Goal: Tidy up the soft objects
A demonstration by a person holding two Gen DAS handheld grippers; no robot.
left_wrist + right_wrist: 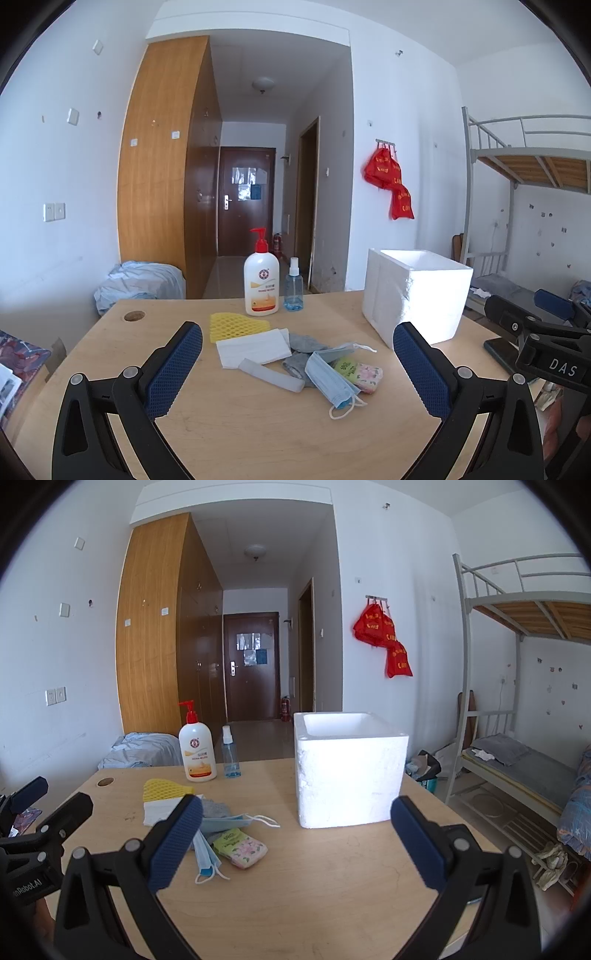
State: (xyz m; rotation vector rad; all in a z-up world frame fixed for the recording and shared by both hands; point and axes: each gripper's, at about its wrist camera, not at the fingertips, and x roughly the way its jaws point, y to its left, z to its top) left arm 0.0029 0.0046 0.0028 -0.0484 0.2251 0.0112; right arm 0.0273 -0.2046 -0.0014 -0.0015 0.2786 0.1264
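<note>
I have both tongs, left (297,369) and right (295,845), spread wide and empty. The soft pile lies just ahead of my left tongs: blue face masks (332,373), tissue packs (358,373). Ear loops could snag neighbours toward the foam box (349,768).

White walls, a wooden wardrobe (162,155), a metal bunk bed (517,627).
</note>
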